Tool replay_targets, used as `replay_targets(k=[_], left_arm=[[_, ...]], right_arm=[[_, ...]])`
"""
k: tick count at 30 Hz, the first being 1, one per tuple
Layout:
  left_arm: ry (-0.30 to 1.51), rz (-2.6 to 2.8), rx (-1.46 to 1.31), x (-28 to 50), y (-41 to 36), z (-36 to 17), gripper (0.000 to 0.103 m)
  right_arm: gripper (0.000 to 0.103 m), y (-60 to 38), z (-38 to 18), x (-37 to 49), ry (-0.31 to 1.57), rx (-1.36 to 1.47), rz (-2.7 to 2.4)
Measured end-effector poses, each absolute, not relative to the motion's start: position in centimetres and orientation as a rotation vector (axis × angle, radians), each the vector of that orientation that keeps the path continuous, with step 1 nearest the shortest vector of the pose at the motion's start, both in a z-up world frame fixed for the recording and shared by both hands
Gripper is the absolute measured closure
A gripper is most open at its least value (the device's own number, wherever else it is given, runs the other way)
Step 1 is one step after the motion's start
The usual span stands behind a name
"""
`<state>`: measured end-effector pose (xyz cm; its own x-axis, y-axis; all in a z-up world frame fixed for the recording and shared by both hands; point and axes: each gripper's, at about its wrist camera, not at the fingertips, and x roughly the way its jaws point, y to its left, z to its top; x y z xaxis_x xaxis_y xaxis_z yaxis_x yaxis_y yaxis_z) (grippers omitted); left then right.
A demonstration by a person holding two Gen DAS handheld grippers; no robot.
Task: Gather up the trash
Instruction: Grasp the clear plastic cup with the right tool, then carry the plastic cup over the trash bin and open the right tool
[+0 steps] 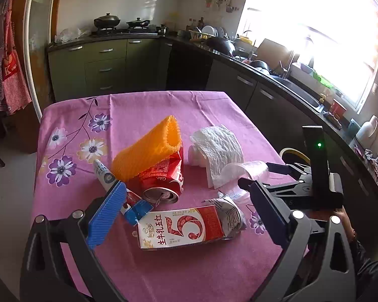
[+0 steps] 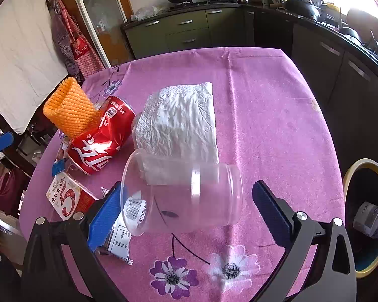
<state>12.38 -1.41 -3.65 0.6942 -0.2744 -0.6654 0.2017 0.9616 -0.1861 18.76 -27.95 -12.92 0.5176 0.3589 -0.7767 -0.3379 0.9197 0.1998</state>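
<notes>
Trash lies on a table with a pink flowered cloth. My left gripper is open, hovering over a red and white milk carton. Its left pad is beside a toothpaste tube. Behind the tube are a crushed red cola can, an orange foam net and white tissue paper. My right gripper is open around a clear plastic cup lying on its side. A gap shows at the right pad. A white printed wrapper lies under the cup's rim.
A yellow-rimmed bin stands right of the table, with a pale object inside. Dark kitchen cabinets run along the back and right, with a stove and a sink. An apron hangs at the left. The far half of the cloth is bare.
</notes>
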Motion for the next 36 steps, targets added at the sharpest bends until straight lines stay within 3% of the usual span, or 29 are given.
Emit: replay_targets(k=[3, 4, 5, 7, 18, 25, 33, 36], left_arm=[[0.765, -0.266, -0.105, 12.3, -1.2, -4.0, 0.009], [0.766, -0.265, -0.107, 12.3, -1.2, -4.0, 0.009], [0.767, -0.266, -0.109, 12.3, -1.2, -4.2, 0.009], [0.772, -0.269, -0.108, 12.3, -1.2, -4.3, 0.009], [0.775, -0.296, -0.085, 12.3, -2.2, -4.4, 0.009], [0.785, -0.322, -0.061, 12.2, -3.4, -4.5, 0.009], [0.808, -0.353, -0.024, 12.4, -5.9, -4.8, 0.009], [0.815, -0.363, -0.009, 12.5, -6.8, -4.9, 0.009]], right_arm=[[0.005, -27.7, -13.5, 19.3, 0.951, 0.017, 0.418], [0.008, -27.5, -13.7, 19.5, 0.952, 0.011, 0.417], [0.021, -27.5, -13.8, 19.5, 0.951, 0.009, 0.418], [0.022, -27.4, -14.0, 19.7, 0.955, 0.011, 0.419], [0.022, -30.6, -11.9, 18.1, 0.901, 0.06, 0.413], [0.022, -41.6, -10.1, 17.5, 0.853, 0.137, 0.127], [0.021, -51.8, -13.2, 18.4, 0.921, 0.148, -0.171], [0.008, -53.7, -14.6, 19.1, 0.941, 0.127, -0.242]])
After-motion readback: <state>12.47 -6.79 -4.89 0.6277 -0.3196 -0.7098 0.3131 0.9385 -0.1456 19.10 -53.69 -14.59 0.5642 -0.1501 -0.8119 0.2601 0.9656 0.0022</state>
